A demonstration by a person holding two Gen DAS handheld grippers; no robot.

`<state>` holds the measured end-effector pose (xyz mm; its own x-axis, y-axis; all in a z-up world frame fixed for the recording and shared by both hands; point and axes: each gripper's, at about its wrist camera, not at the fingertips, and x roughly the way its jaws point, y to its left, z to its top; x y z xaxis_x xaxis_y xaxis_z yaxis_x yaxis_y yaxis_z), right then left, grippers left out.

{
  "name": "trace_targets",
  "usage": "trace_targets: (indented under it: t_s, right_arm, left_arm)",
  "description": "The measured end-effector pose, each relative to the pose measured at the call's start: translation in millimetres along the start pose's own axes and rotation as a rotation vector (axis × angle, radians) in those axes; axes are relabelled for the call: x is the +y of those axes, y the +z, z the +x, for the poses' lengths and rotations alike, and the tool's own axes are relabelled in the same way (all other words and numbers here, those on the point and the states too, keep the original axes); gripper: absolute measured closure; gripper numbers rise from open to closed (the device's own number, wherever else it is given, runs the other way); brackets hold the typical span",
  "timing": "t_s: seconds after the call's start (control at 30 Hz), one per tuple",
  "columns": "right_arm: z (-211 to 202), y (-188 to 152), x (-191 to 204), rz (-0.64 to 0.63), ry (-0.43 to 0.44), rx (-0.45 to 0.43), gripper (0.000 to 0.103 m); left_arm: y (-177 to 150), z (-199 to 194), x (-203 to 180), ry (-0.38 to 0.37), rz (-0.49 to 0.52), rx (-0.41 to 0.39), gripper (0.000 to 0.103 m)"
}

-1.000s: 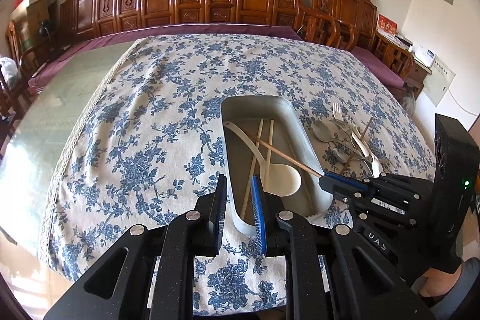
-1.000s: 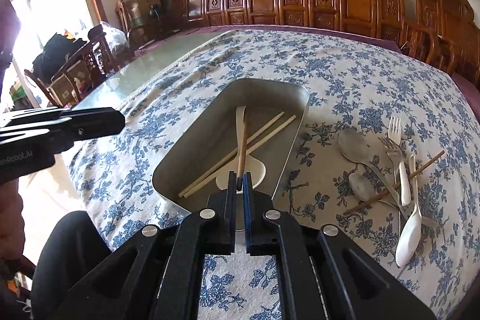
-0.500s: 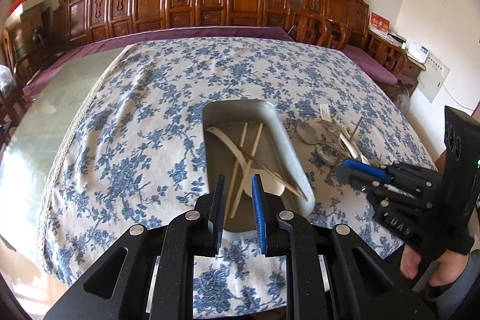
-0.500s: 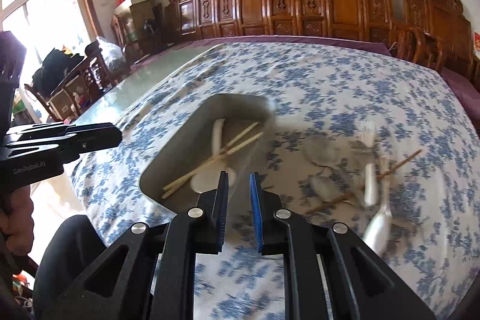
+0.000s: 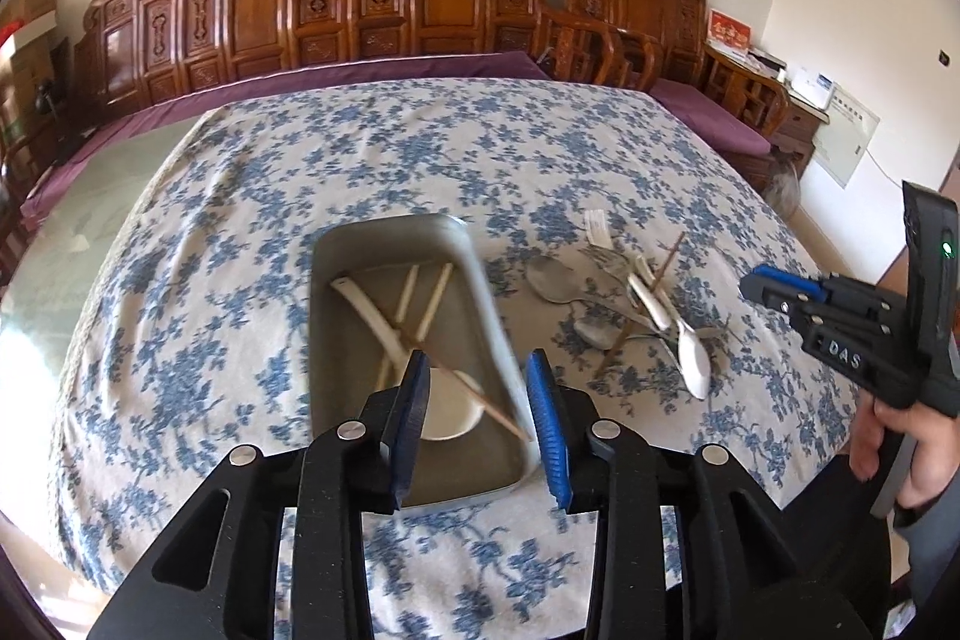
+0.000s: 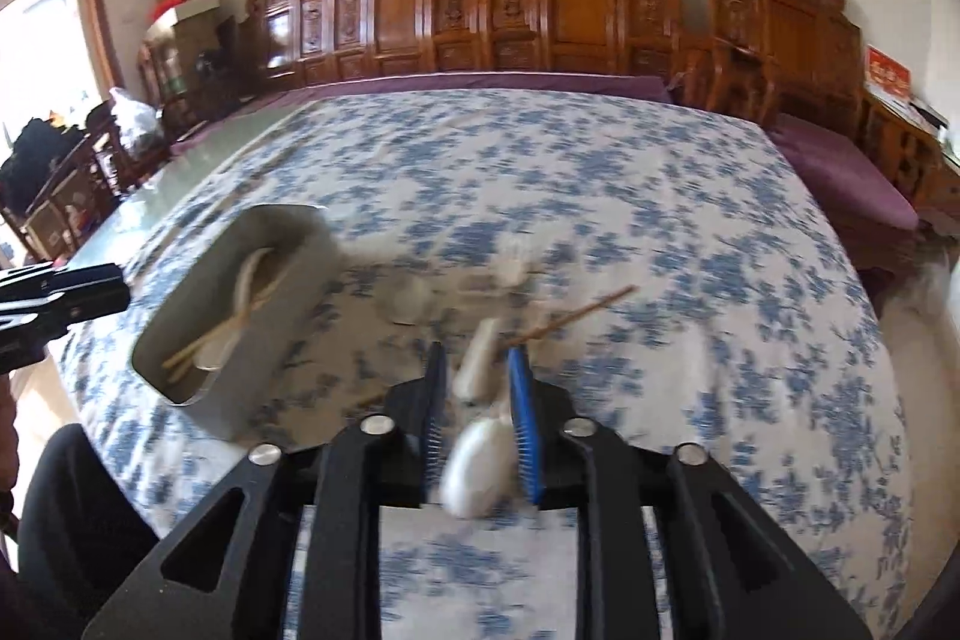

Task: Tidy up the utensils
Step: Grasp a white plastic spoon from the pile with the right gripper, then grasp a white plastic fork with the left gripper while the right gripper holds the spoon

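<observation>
White spoon (image 6: 477, 451) seen between right gripper (image 6: 474, 376) opening jaws, untouched

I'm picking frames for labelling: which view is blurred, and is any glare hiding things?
Right wrist view: motion blur smears the white spoon and tray. Left wrist view: sharper, only the tray's right rim streaks. Window glare whitens the bare tabletop at left; fisheye bends both.
</observation>
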<state>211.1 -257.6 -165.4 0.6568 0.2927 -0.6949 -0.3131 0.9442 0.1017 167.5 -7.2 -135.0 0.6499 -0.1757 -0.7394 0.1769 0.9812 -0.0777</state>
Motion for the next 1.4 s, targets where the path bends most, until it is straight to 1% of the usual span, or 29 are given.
trace_targets:
  t_s: [0.1, 0.17, 0.43, 0.47, 0.5, 0.53, 0.7, 0.8, 0.87, 0.9, 1.07, 1.1, 1.13, 1.4]
  right_arm:
    - [5, -2, -17, 0.043, 0.000, 0.011, 0.077]
    - [13, -4, -23, 0.050, -0.003, 0.027, 0.076]
    - [53, -17, -14, 0.046, 0.033, 0.125, 0.076]
    - [57, -18, -12, 0.042, 0.037, 0.134, 0.074]
    - [63, -18, -10, 0.038, 0.041, 0.144, 0.069]
    - [67, -18, -9, 0.037, 0.044, 0.150, 0.067]
    - [89, -20, -14, 0.071, 0.059, 0.214, 0.067]
    - [90, -19, -17, 0.084, 0.079, 0.233, 0.067]
    - [89, -20, -20, 0.104, 0.095, 0.236, 0.074]
    - [87, -20, -22, 0.127, 0.119, 0.243, 0.082]
    - [80, -24, -30, 0.171, 0.142, 0.256, 0.086]
    - [77, -24, -32, 0.179, 0.146, 0.253, 0.089]
    - [74, -23, -35, 0.185, 0.152, 0.248, 0.098]
    - [46, -25, -57, 0.201, 0.145, 0.219, 0.098]
  left_arm:
    - [0, 6, -11, -0.013, 0.012, 0.010, 0.067]
    - [0, 10, -18, -0.023, 0.018, 0.020, 0.066]
    - [-1, 30, -41, -0.053, 0.060, 0.066, 0.066]
    - [-1, 31, -43, -0.054, 0.063, 0.068, 0.066]
    - [0, 33, -44, -0.058, 0.064, 0.071, 0.066]
    - [0, 35, -44, -0.063, 0.061, 0.074, 0.066]
    - [-2, 42, -49, -0.076, 0.062, 0.097, 0.066]
    - [-2, 44, -51, -0.080, 0.064, 0.107, 0.066]
    - [0, 45, -52, -0.084, 0.065, 0.111, 0.066]
    - [0, 46, -52, -0.086, 0.064, 0.111, 0.066]
    - [4, 50, -56, -0.095, 0.059, 0.118, 0.066]
    - [4, 51, -57, -0.097, 0.059, 0.120, 0.066]
    - [5, 52, -58, -0.098, 0.060, 0.123, 0.066]
    - [13, 70, -71, -0.105, 0.081, 0.139, 0.066]
